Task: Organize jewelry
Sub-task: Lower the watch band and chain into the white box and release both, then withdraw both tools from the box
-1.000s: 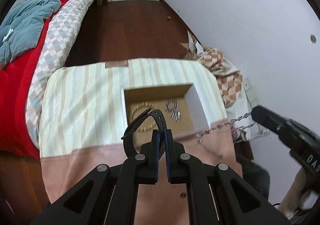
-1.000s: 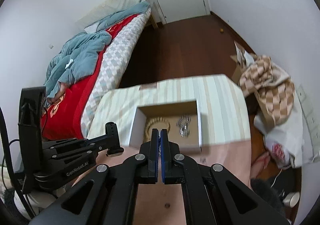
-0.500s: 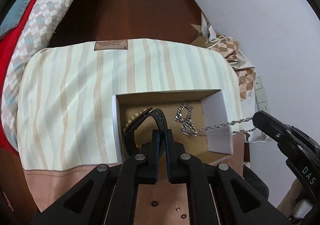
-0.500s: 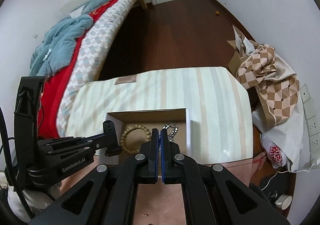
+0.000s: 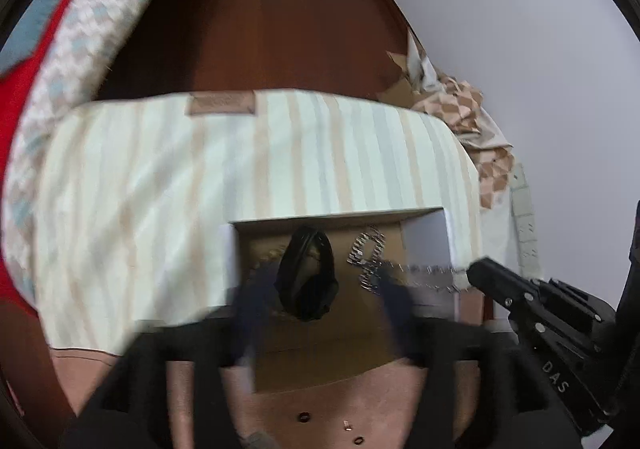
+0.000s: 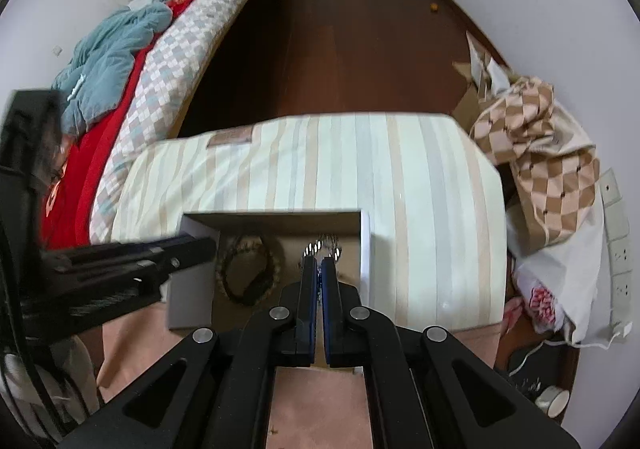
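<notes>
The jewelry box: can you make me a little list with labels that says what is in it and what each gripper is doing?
box: open cardboard box on a striped cloth
black strap: loose loop in the middle of the box
silver chain: one end in the box, the other held by the right gripper
beaded bracelet: on the box floor, left side
left gripper: blurred, fingers spread wide, holding nothing
right gripper: shut on the silver chain
small bits: dark rings on the pink surface near the box
</notes>
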Demonstrator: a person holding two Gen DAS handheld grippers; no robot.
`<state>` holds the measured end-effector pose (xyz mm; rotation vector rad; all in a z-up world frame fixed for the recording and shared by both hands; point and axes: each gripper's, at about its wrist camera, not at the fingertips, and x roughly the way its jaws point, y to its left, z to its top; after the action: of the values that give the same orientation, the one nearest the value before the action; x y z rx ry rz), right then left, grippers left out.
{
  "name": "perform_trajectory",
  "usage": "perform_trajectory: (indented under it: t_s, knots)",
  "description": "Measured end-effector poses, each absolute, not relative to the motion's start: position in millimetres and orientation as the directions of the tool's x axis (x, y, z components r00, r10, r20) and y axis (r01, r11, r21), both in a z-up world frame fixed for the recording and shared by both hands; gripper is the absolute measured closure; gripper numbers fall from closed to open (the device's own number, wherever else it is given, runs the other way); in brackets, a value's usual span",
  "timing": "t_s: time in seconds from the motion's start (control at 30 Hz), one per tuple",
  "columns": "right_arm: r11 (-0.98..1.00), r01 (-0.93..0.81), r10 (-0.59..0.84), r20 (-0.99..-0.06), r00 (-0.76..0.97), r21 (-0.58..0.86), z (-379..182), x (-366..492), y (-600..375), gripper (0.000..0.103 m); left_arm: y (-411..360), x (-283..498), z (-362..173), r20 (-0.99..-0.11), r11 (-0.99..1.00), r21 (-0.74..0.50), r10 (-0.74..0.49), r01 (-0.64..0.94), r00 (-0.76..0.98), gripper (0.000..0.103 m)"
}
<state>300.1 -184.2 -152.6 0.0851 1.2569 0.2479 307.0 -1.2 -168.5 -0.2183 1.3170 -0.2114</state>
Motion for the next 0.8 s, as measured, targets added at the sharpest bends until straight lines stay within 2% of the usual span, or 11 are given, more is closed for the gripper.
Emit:
perform_trajectory:
  t_s: [0.07,0.13,0.17,0.2,0.33,0.37,0.4,0.5,0.6,0.67,0.8]
  knots:
    - [0.97,-0.138,0.232,-0.937,0.26,0.202,-155,297,-186,0.093,4,298,-157,-0.929,0.971,-0.24,-0.236,0.024,0.285,0.032]
    - [0.971,-0.134,0.228,-0.942,0.248,0.2,-156,290,-189,0.077,8,292,-153,-0.931,0.979,-0.205,-0.2,0.016,0.304,0.031]
    - [0.971,-0.134,0.228,-0.942,0.248,0.2,-155,288,-190,0.065,10,289,-151,-0.931,0.981,-0.192,-0.186,0.011,0.316,0.026]
    - [0.969,-0.135,0.234,-0.94,0.25,0.205,-154,284,-191,0.058,13,285,-150,-0.93,0.984,-0.177,-0.169,0.005,0.326,0.019]
    - [0.972,-0.142,0.219,-0.939,0.266,0.186,-149,272,-194,0.054,19,265,-146,-0.928,0.993,-0.119,-0.103,-0.023,0.357,0.013]
    - [0.975,-0.142,0.207,-0.939,0.274,0.173,-147,269,-194,0.046,20,261,-147,-0.929,0.995,-0.094,-0.078,-0.027,0.362,0.005]
    - [0.977,-0.141,0.194,-0.94,0.28,0.16,-147,266,-194,0.033,21,256,-147,-0.927,0.997,-0.073,-0.056,-0.031,0.37,0.001]
    - [0.986,-0.134,0.132,-0.945,0.3,0.095,-147,257,-193,0.009,21,243,-146,-0.918,0.999,-0.014,0.003,-0.039,0.396,0.001]
    - [0.992,-0.119,0.073,-0.946,0.316,0.036,-150,249,-191,0.006,22,232,-148,-0.914,0.999,0.013,0.033,-0.053,0.405,0.001]
    - [0.994,-0.109,0.049,-0.944,0.326,0.014,-151,244,-191,0.0,23,227,-149,-0.914,0.998,0.018,0.042,-0.063,0.403,0.001]
    - [0.994,-0.102,0.008,-0.934,0.358,-0.031,-146,235,-187,0.0,24,215,-144,-0.905,0.997,0.029,0.056,-0.07,0.422,0.001]
